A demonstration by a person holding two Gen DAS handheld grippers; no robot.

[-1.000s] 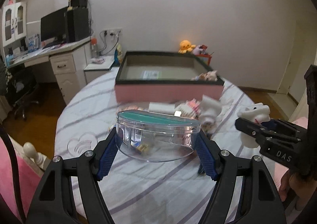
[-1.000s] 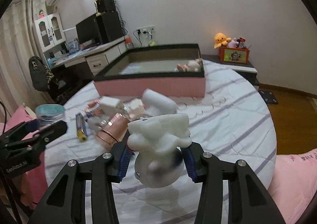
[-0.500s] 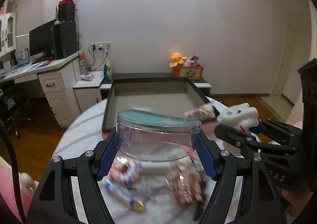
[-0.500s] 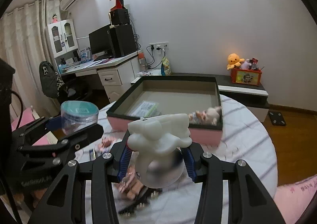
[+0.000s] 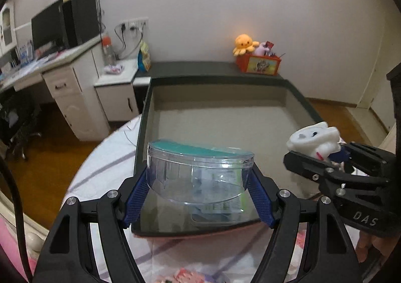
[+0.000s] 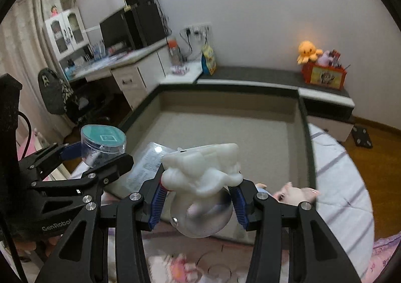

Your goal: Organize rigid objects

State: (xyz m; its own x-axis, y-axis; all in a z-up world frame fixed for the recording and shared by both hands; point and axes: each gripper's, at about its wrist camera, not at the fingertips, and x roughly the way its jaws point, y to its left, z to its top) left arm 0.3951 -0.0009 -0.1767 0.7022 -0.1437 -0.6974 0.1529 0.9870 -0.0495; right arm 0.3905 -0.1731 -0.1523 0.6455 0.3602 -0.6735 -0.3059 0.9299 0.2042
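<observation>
My left gripper [image 5: 199,191] is shut on a clear round plastic container with a teal lid [image 5: 198,174]; it also shows in the right wrist view [image 6: 103,146]. It hangs over the near left part of the big open box with a dark rim and pink sides [image 5: 144,117]. My right gripper [image 6: 198,204] is shut on a white figurine with a silvery round base [image 6: 200,182]; it also shows in the left wrist view [image 5: 313,138]. It hangs over the box's near edge [image 6: 309,147]. A flat printed packet [image 6: 144,170] lies on the box floor.
The box sits on a round table with a striped white cloth [image 5: 100,170]. A small doll [image 6: 295,192] lies in the box's near right corner. Pink wrapped items [image 5: 183,275] lie on the cloth below. A desk with a monitor [image 5: 50,29] stands at the left; an orange toy box [image 5: 258,63] is behind.
Both grippers have lifted and moved forward from above the cluttered cloth to over the box, each still holding its object.
</observation>
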